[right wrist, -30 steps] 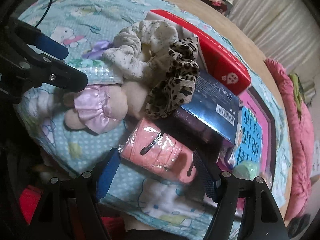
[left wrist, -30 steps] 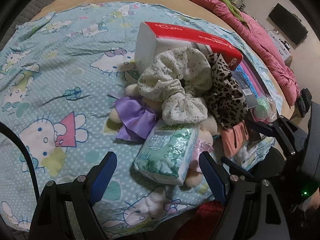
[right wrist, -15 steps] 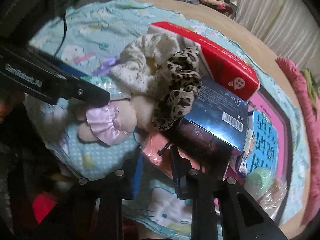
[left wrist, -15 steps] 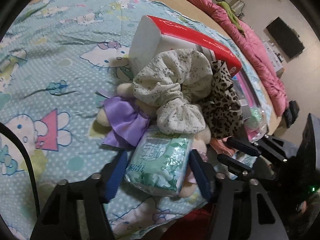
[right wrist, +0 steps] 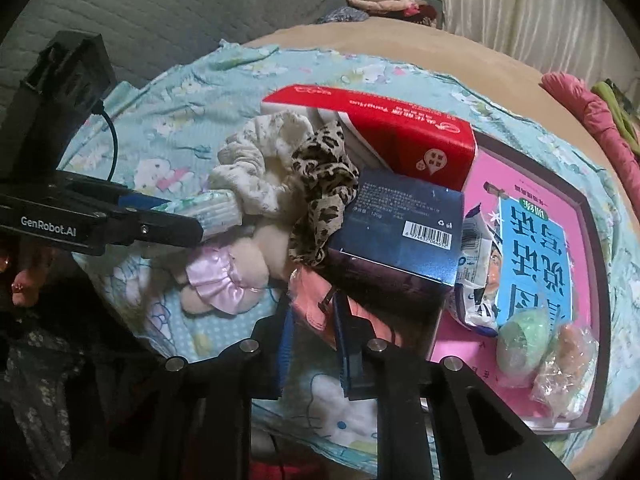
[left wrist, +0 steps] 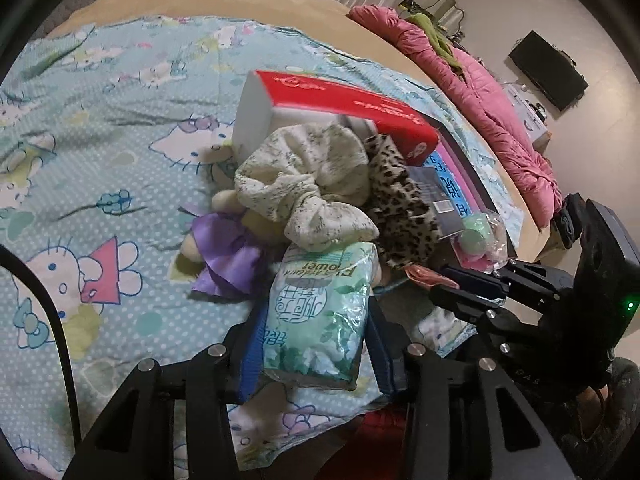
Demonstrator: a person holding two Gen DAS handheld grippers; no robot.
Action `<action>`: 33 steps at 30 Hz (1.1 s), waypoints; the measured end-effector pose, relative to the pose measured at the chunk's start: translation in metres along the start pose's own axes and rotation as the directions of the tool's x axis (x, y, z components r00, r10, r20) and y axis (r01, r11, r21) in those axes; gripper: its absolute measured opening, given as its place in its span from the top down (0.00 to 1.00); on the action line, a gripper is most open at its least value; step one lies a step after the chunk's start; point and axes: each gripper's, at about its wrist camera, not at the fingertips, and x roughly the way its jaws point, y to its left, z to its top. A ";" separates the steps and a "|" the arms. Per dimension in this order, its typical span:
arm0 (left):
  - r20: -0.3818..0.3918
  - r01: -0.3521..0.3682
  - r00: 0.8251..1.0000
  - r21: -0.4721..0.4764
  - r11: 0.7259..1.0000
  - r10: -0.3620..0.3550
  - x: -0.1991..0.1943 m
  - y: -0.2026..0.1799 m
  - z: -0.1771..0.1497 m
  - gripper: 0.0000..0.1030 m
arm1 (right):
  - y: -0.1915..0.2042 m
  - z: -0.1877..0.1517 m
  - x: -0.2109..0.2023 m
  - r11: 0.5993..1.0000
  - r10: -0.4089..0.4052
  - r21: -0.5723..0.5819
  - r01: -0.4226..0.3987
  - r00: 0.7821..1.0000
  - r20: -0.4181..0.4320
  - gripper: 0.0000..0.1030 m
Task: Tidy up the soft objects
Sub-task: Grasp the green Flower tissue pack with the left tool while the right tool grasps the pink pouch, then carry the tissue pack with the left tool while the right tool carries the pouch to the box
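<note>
The left claw [left wrist: 316,344] gripped the soft green plastic tissue pack [left wrist: 320,312] at its sides on the bed, the right claw [right wrist: 312,312] pinched the limp, slippery pink wrapped cloth [right wrist: 316,300] beside it.

Tissue pack [left wrist: 320,312]: glossy crinkled plastic film. Scrunchies [left wrist: 308,184]: soft matt cloth. Red box [right wrist: 400,136]: smooth card, slight sheen. Doll skirt [right wrist: 216,284]: satin, probably. Bedsheet [left wrist: 100,160]: matt printed cotton-like cloth.
</note>
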 end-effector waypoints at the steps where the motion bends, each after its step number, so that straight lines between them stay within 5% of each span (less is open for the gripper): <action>1: 0.003 -0.003 1.000 0.003 1.000 0.003 -0.001 -0.002 0.000 0.56 | 0.001 0.001 0.001 1.000 -0.007 -0.010 0.007 1.000 -0.004 0.82; 9: 0.021 -0.010 1.000 0.019 1.000 0.009 -0.016 -0.013 -0.005 0.56 | 0.013 0.003 -0.008 0.997 -0.008 -0.071 0.011 0.999 0.051 0.88; 16: 0.077 -0.012 0.997 0.041 0.999 0.008 -0.036 -0.029 -0.004 0.56 | -0.010 0.004 -0.030 0.999 0.000 0.035 -0.005 0.991 0.137 0.92; 33: 0.151 0.003 0.988 0.121 0.993 -0.022 -0.056 -0.096 0.033 0.56 | -0.072 0.004 -0.101 0.968 -0.065 0.248 -0.034 0.923 0.379 0.92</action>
